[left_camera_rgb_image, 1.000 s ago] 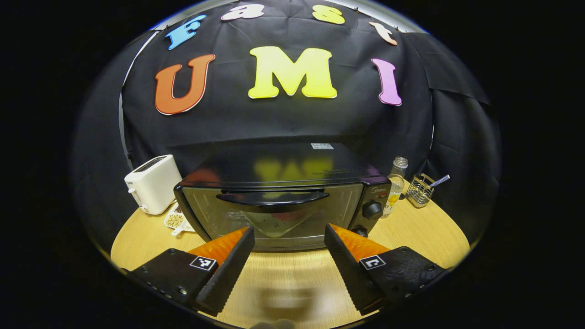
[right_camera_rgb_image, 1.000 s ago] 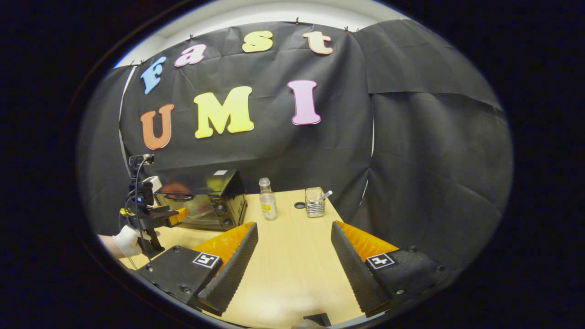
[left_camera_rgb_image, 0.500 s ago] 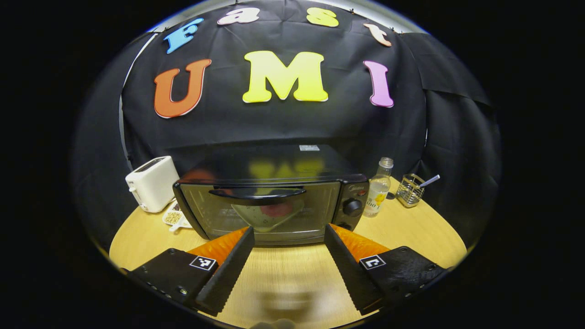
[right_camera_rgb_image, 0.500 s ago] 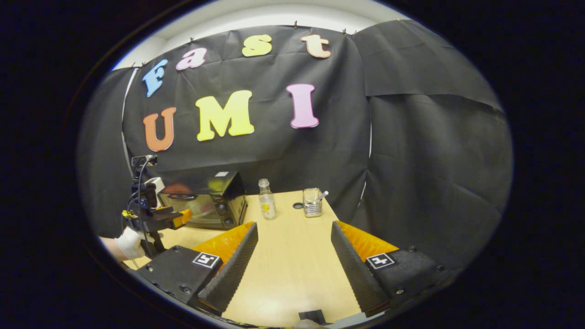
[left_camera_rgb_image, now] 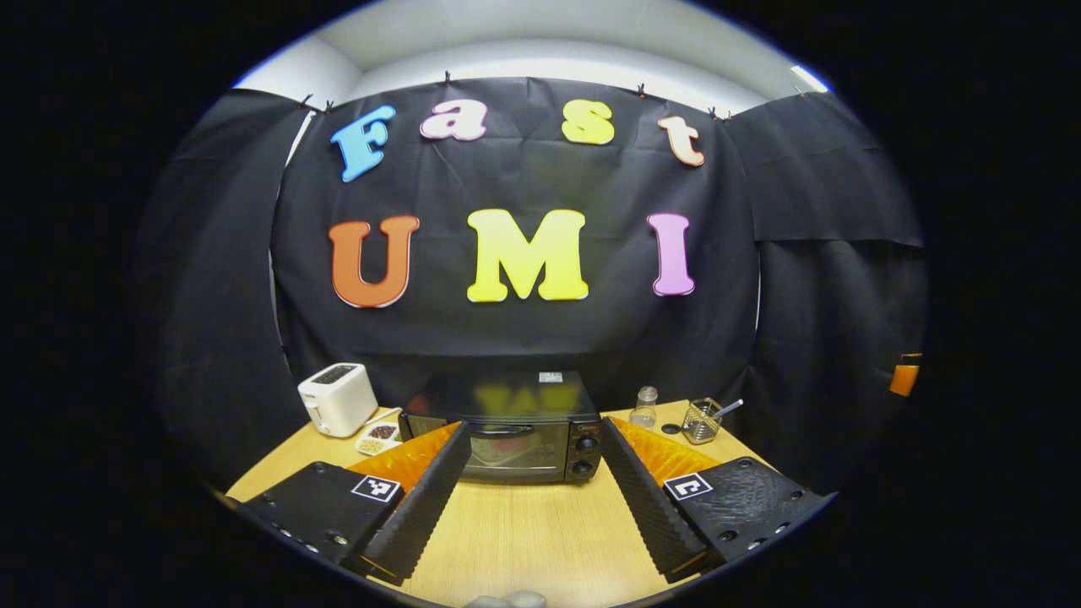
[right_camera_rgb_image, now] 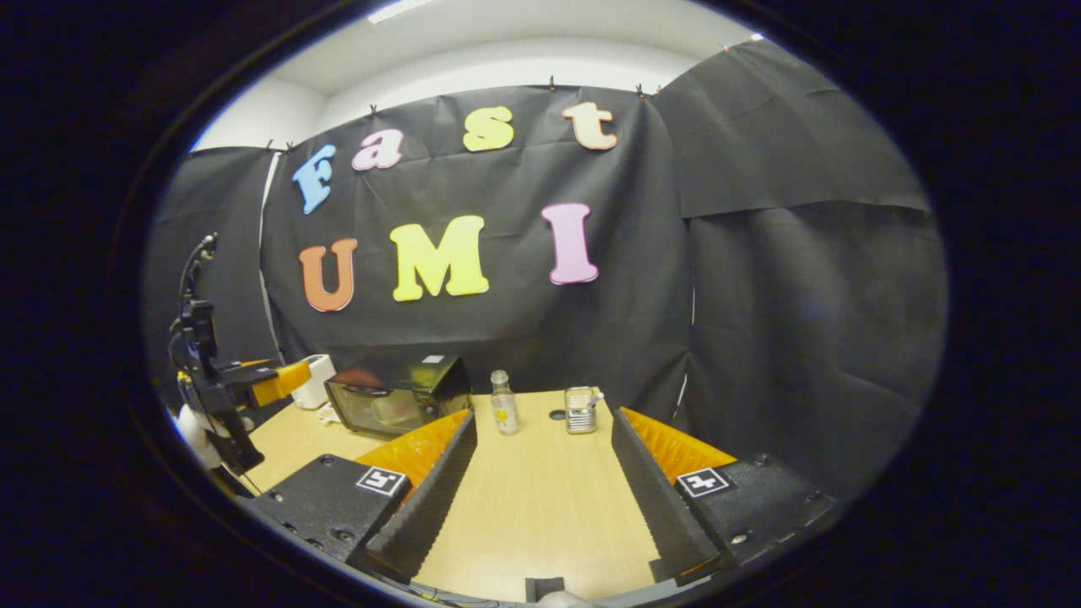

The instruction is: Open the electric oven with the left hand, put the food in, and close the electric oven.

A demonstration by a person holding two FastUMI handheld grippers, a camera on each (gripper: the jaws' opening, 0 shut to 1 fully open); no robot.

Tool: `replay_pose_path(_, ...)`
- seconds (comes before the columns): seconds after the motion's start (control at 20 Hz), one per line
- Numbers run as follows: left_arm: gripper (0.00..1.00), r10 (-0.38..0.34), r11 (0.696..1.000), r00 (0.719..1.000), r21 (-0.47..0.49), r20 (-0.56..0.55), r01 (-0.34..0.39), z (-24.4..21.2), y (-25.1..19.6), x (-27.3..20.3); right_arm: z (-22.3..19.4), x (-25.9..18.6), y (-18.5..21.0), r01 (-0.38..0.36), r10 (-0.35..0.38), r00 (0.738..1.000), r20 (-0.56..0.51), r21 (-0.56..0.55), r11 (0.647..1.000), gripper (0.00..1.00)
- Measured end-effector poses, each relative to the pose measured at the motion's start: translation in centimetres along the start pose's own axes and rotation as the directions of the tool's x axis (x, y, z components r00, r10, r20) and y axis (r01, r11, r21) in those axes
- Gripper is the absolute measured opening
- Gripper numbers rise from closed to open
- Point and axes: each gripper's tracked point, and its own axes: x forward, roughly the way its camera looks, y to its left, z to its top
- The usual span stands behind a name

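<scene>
**Oven door shut, both tongs spread**

From left to right we see a white toaster (left_camera_rgb_image: pixel 338 399), a small dish (left_camera_rgb_image: pixel 378 438), then the electric oven (left_camera_rgb_image: pixel 507 426) at the back of the table (left_camera_rgb_image: pixel 532 540). Something sits inside, maybe the food. Our left gripper (left_camera_rgb_image: pixel 534 460) and right gripper (right_camera_rgb_image: pixel 543 456) are spread, holding nothing

My fingers (left_camera_rgb_image: pixel 439 473) hide the oven's (left_camera_rgb_image: pixel 507 426) lower corners; what lies behind its door is too dim to tell.
</scene>
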Motion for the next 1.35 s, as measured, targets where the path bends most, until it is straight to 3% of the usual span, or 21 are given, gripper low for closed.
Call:
replay_pose_path(0.3, 0.97, 0.059, 0.997, 0.996, 0.048, 0.061, -0.062, 2.5, -0.5, -11.3, 1.6, -3.8, -2.0, -0.019, 0.019, 0.994, 0.105, -0.002, 1.000, 0.99)
replay_pose_path(0.5, 0.96, 0.093, 0.994, 0.995, 0.048, 0.038, -0.095, 1.4, 0.6, -15.7, 0.6, -5.3, -1.1, -0.050, 0.048, 0.994, 0.098, 0.011, 0.999, 0.96)
replay_pose_path(0.85, 0.96, 0.119, 0.992, 0.991, 0.040, 0.056, -0.122, 2.3, 2.6, -17.0, 1.4, -6.3, 0.4, -0.057, 0.056, 0.993, 0.109, 0.007, 0.998, 0.99)
replay_pose_path(1.25, 0.96, 0.079, 0.996, 0.994, 0.025, 0.074, -0.081, 3.2, 2.8, -16.7, 2.4, -6.9, 1.7, -0.038, 0.039, 0.992, 0.118, -0.011, 0.999, 0.96)
replay_pose_path(1.35, 0.96, 0.073, 0.997, 0.995, 0.025, 0.073, -0.075, 3.2, 3.1, -16.6, 2.4, -7.0, 2.0, -0.033, 0.034, 0.992, 0.119, -0.012, 0.999, 0.99)
